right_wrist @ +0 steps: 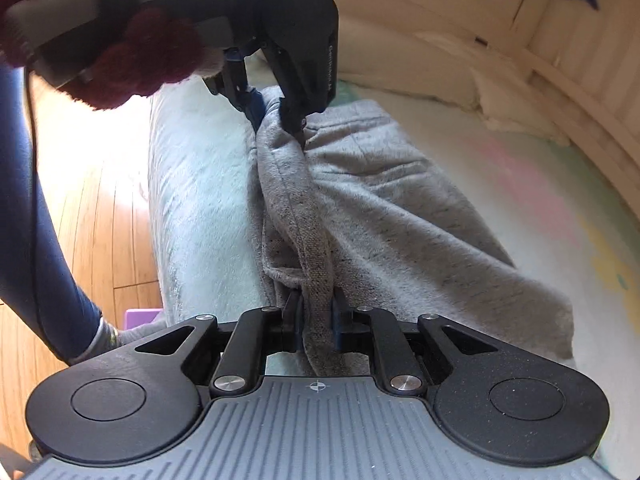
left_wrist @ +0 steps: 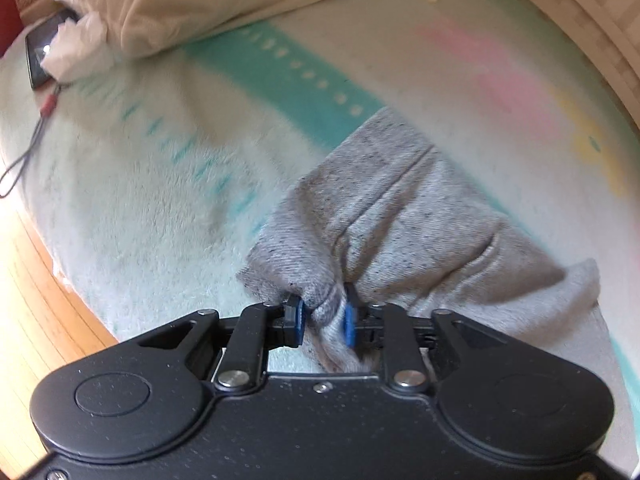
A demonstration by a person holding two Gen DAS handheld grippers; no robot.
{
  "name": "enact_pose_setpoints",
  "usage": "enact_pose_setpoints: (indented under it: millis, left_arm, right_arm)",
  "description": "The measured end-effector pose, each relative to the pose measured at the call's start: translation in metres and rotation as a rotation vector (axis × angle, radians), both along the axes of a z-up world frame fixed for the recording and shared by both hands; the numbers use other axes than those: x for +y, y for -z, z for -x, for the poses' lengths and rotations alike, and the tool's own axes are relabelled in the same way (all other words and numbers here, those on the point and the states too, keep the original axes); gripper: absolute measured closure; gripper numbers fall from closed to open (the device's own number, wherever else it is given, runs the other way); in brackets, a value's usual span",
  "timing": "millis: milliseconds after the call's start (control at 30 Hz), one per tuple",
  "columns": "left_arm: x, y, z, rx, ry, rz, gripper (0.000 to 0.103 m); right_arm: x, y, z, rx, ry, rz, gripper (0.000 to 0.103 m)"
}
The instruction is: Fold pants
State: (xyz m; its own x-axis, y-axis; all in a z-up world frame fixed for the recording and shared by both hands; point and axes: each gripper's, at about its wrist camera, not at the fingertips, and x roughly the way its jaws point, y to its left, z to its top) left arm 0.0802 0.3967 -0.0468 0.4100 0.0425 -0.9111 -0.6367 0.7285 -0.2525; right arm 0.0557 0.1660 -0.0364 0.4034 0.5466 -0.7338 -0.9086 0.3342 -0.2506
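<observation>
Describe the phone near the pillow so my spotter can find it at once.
Start on the pale fluffy blanket covering the bed and go to the cream pillow at its far end. At the pillow's left corner, half under crumpled white tissue, lies the phone: a dark, glossy slab, the only black thing there, with a red-tipped cord trailing away.

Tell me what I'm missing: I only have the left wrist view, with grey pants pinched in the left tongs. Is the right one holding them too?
Observer: Yes. The right tongs are shut on a thick seamed edge of the pants.
Operator: Where is the left one relative to it?
Observer: Ahead of the right camera, the left tongs pinch the same edge further along.
Operator: Anything else around?
Observer: A purple object on the wooden floor.
</observation>
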Motion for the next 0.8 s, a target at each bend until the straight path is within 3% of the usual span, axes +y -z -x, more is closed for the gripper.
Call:
enact_pose_setpoints:
  millis: [100,167,267,400,533,633,700,767,800]
  left_arm:
    - [0.003,-0.008,-0.002,0.010,-0.047,-0.042,0.054]
    - [0.004,-0.018,0.002,-0.001,-0.098,-0.088,0.051]
    - [-0.002,-0.030,0.007,-0.031,-0.135,-0.119,0.051]
    - [-0.015,-0.042,0.004,-0.037,-0.107,-0.185,0.051]
    - [-0.012,-0.040,0.003,-0.016,-0.125,-0.227,0.051]
    - [0.002,-0.037,0.000,0.019,-0.191,-0.282,0.052]
    - [0.007,-0.040,0.003,0.011,-0.233,-0.295,0.060]
    - [0.002,-0.044,0.005,-0.015,-0.215,-0.275,0.059]
    - [-0.003,-0.046,0.005,-0.031,-0.192,-0.257,0.059]
  right_arm:
    - [-0.010,-0.013,-0.005,0.050,0.019,-0.046,0.084]
    - [-0.018,-0.023,-0.007,0.085,0.030,-0.086,0.084]
    - [-0.033,-0.034,-0.007,0.097,0.033,-0.135,0.084]
    - [-0.053,-0.046,-0.010,0.094,0.055,-0.178,0.083]
    - [-0.070,-0.043,-0.032,0.123,0.183,-0.179,0.083]
    - [-0.084,-0.031,-0.052,0.203,0.301,-0.151,0.084]
    - [-0.089,-0.017,-0.056,0.255,0.323,-0.082,0.084]
    - [-0.090,0.001,-0.053,0.320,0.309,0.016,0.084]
    - [-0.093,0.005,-0.048,0.318,0.306,0.017,0.084]
